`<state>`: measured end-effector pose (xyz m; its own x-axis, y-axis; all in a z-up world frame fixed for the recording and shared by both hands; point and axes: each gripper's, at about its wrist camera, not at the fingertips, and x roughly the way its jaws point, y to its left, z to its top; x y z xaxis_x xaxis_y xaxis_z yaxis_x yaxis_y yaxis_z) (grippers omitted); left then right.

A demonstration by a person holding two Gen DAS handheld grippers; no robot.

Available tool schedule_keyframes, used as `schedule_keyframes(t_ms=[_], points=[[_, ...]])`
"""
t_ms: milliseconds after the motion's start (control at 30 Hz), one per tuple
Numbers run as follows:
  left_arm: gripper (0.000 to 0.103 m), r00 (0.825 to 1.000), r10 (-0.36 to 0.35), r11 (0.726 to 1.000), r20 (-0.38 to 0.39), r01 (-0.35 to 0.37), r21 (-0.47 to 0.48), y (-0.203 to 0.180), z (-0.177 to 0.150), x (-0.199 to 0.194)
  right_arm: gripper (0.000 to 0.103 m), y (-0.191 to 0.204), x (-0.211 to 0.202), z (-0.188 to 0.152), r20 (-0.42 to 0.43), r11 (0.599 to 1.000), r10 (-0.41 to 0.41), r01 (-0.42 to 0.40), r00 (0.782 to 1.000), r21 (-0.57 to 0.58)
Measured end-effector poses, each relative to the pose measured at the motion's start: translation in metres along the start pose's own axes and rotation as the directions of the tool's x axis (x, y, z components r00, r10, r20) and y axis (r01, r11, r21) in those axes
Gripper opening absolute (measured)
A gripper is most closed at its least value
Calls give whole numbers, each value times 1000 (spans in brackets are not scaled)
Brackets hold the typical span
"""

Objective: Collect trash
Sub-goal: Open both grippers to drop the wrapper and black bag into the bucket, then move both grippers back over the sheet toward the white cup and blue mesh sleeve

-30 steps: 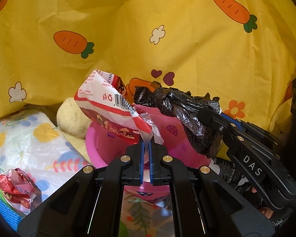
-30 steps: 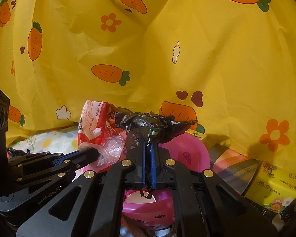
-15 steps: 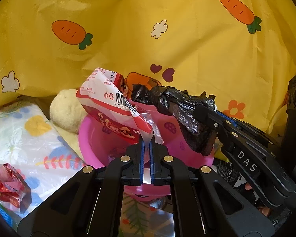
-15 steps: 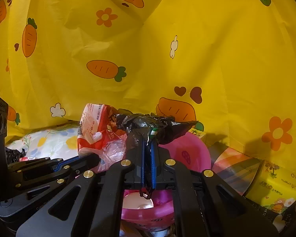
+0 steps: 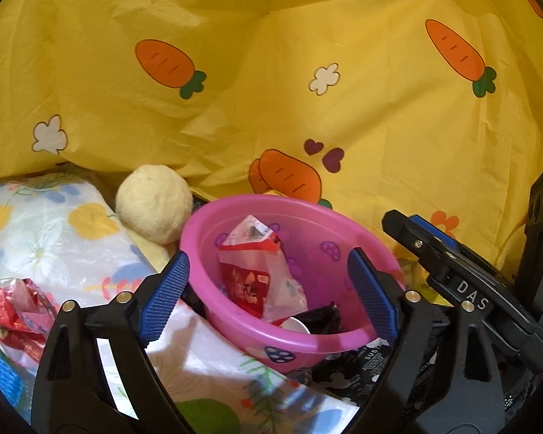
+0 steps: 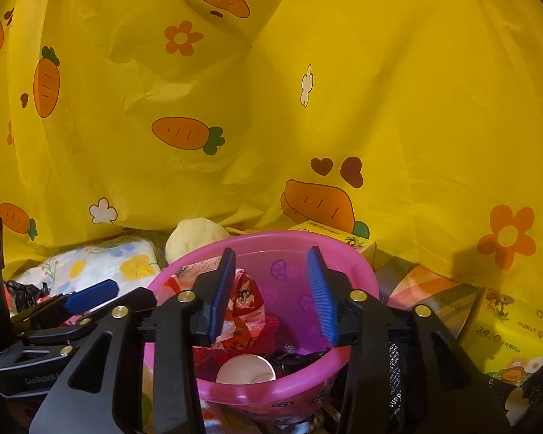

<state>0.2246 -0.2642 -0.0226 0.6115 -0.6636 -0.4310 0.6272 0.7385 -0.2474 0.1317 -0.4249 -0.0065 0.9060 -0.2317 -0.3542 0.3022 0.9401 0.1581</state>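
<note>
A pink plastic bowl (image 5: 329, 224) (image 6: 354, 264) stands on the cluttered surface. A red and white snack wrapper (image 5: 260, 271) (image 6: 246, 300), a black plastic bag (image 5: 322, 318) (image 6: 289, 356) and a white round lid (image 6: 246, 369) lie inside it. My left gripper (image 5: 268, 296) is open and empty, its jaws on either side of the bowl. My right gripper (image 6: 271, 293) is open and empty just above the bowl. The right gripper also shows at the right of the left wrist view (image 5: 452, 271).
A crumpled red wrapper (image 5: 14, 307) lies at the left on a floral plastic pack (image 5: 47, 235). A cream fuzzy ball (image 5: 154, 208) sits behind the bowl. Yellow tissue boxes (image 6: 510, 332) stand at the right. A yellow carrot-print cloth (image 5: 271, 90) hangs behind.
Both grippers opened. The snack wrapper dropped from the left gripper and the black bag from the right gripper into the pink bowl.
</note>
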Motion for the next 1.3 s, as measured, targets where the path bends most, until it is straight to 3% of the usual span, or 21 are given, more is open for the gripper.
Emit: schedule_keyframes(t_ms=[167, 467, 667, 867, 1300], points=[[97, 994, 104, 994, 37, -104, -24, 12, -3, -24, 72, 8, -6, -3, 6, 1000, 2, -2, 1000, -8], [97, 976, 205, 979, 76, -204, -31, 19, -16, -69, 86, 23, -22, -12, 15, 1000, -12, 12, 1000, -26], [97, 952, 286, 958, 103, -283, -46, 26, -31, -106, 87, 36, -36, -22, 1, 999, 17, -17, 1000, -30], [97, 915, 388, 921, 110, -379, -90, 46, -49, -144, 87, 66, -54, -38, -18, 994, 86, -87, 996, -67], [97, 805, 587, 802, 91, -562, -203, 117, -85, -234, 87, 154, -69, -73, -108, 949, 259, -274, 960, -154]])
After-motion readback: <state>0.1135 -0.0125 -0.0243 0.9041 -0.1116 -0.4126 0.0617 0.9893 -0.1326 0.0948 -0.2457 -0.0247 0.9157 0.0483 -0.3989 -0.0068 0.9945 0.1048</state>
